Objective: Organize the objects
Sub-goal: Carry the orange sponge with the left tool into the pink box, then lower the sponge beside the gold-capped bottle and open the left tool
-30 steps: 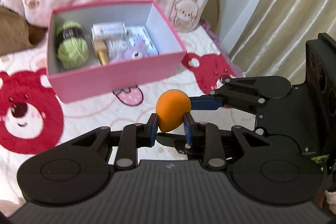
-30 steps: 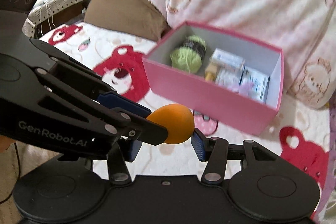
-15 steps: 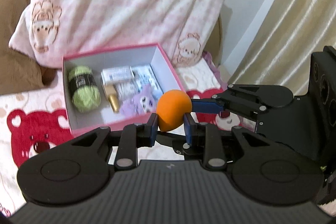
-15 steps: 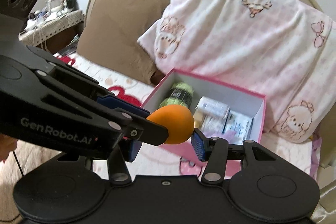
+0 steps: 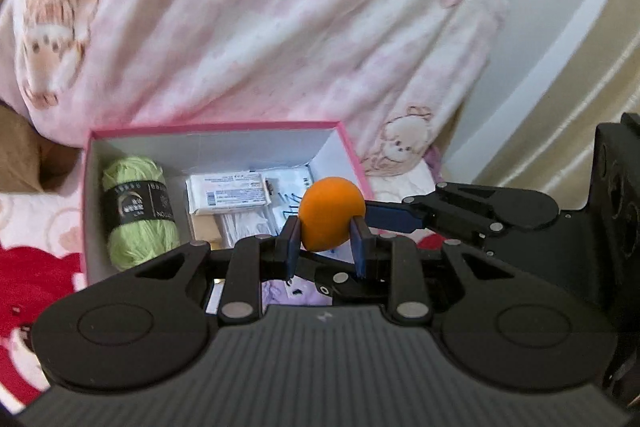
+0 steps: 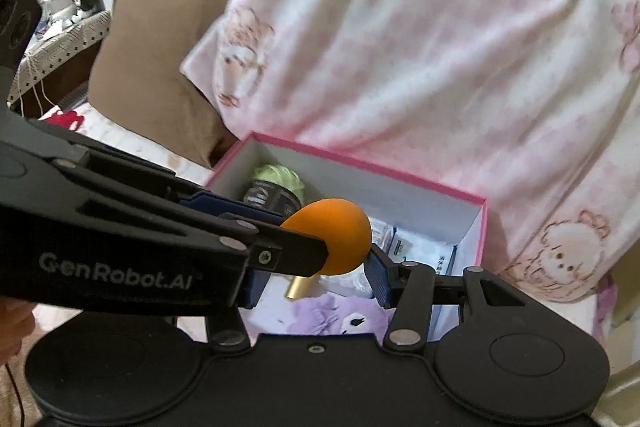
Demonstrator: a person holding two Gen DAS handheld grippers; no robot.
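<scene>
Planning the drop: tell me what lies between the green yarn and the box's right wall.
In the left wrist view, white packets and a gold tube lie between the green yarn and the pink box.

Soft daylight, bright and even; pillow point(image 5: 260, 27) motion-blurred, fisheye bending the edges.

Orange egg point(image 5: 331, 213), pink box point(image 5: 352, 151) with white walls, lime-green yarn point(image 5: 138, 211), bear-printed pink pillow point(image 5: 260, 27).
</scene>
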